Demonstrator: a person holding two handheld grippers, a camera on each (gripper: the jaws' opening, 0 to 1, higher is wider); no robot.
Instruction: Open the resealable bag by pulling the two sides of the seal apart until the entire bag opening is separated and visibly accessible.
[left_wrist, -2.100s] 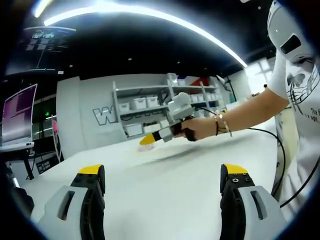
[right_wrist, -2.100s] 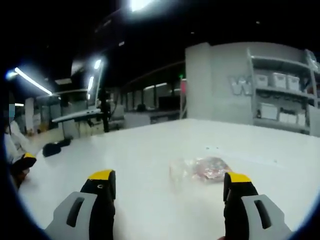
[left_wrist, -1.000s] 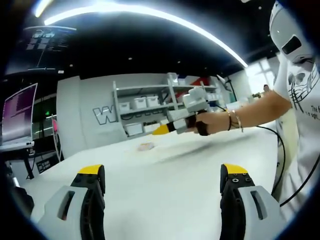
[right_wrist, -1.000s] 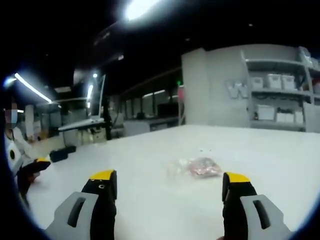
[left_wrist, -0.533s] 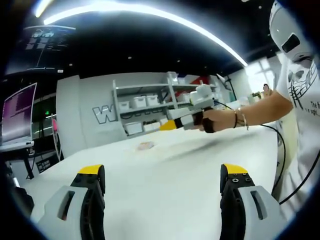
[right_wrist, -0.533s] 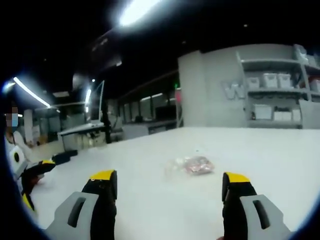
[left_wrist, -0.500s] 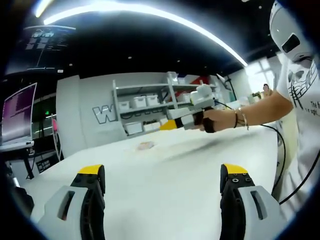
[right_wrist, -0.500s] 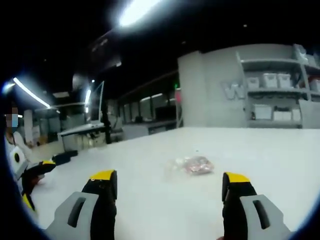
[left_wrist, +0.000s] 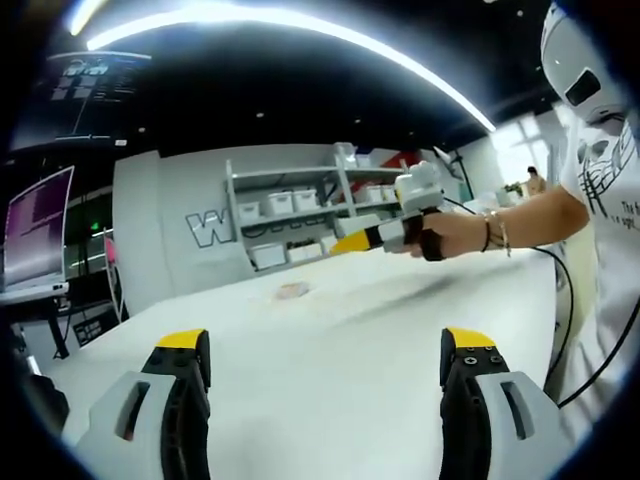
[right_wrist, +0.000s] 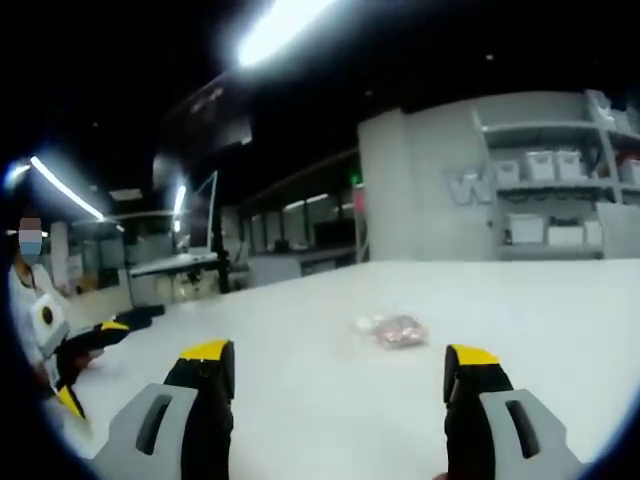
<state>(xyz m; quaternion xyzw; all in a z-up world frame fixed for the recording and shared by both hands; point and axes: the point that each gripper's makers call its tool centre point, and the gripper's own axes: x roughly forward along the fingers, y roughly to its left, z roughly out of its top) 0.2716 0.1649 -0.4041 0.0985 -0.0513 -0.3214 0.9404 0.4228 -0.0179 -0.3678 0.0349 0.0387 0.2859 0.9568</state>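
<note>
The bag (right_wrist: 393, 329) lies flat on the white table (right_wrist: 330, 400), well ahead of the right claw (right_wrist: 340, 375), whose jaws stand wide and empty. The left claw (left_wrist: 325, 360) is also wide, empty, far from the bag (left_wrist: 292, 291).

Both views look low across the white table (left_wrist: 330, 340), sharing the distant shelving (right_wrist: 560, 190).
</note>
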